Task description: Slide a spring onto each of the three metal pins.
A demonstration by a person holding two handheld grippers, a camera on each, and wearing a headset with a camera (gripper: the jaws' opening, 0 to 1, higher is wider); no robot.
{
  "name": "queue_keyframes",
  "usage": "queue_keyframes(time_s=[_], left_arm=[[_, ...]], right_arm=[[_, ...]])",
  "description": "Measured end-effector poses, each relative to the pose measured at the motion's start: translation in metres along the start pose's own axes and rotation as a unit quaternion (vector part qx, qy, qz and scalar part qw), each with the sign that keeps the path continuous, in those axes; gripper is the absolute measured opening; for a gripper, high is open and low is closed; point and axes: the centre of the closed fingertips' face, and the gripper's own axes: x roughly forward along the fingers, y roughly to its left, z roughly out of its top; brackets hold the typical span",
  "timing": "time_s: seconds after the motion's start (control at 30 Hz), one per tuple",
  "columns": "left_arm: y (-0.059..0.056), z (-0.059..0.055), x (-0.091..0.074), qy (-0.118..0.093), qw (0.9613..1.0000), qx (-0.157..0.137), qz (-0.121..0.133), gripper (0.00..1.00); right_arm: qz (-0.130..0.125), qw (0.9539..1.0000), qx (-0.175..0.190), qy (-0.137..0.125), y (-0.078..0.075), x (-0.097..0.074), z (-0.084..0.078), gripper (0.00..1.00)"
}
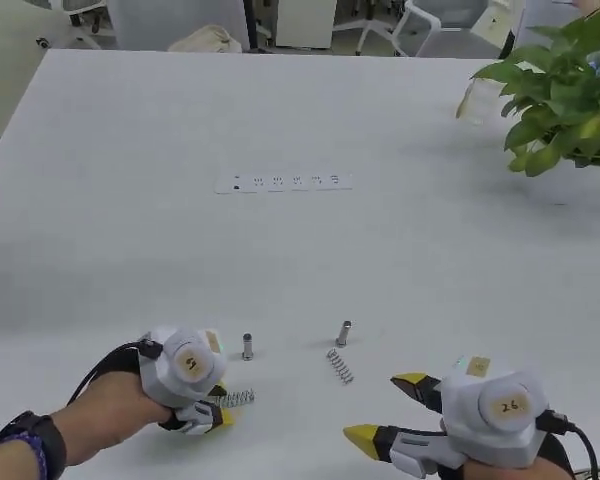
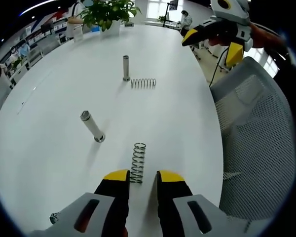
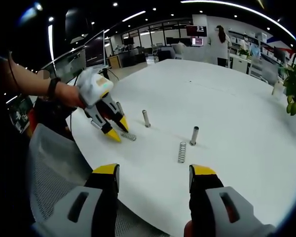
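So the left gripper has its jaws almost together around the near end of a spring lying flat on the white table. Its long axis points straight out from the tips, near a standing pin, and it's hard to tell if it's actually pinched. The right gripper hangs wide open and empty, with another spring lying beside the second pin.

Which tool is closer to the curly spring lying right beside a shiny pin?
Right. The right tool sits just to the right of the small coiled metal spring, not touching. The left tool is farther off on its left, tips at another spring.
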Motion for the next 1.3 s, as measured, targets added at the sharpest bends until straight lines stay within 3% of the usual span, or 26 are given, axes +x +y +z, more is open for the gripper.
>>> queue_keyframes(time_s=[0.13, 0.23, 0.3, 0.6, 1.3], left_arm=[[0.001, 0.002, 0.001, -0.009, 0.9997, -0.021, 0.009, 0.12], [0.008, 0.001, 0.001, -0.011, 0.9992, -0.022, 0.031, 0.03], [0.007, 0.0, 0.002, -0.011, 0.9988, -0.037, 0.029, 0.03], [0.002, -0.002, -0.001, -0.012, 0.9985, -0.04, 0.036, 0.03], [0.005, 0.002, -0.043, -0.057, 0.9941, -0.062, 0.069, 0.03]], right_arm=[[0.002, 1.0, -0.001, 0.0, 0.001, 0.0, 0.0, 0.55], [0.002, 1.0, -0.003, 0.0, 0.0, 0.0, -0.001, 0.55], [0.002, 1.0, -0.003, -0.001, 0.001, 0.0, 0.0, 0.55], [-0.001, 1.0, -0.003, -0.004, 0.0, -0.005, -0.002, 0.56], [0.015, 0.9996, -0.014, -0.017, 0.004, -0.004, 0.009, 0.6]])
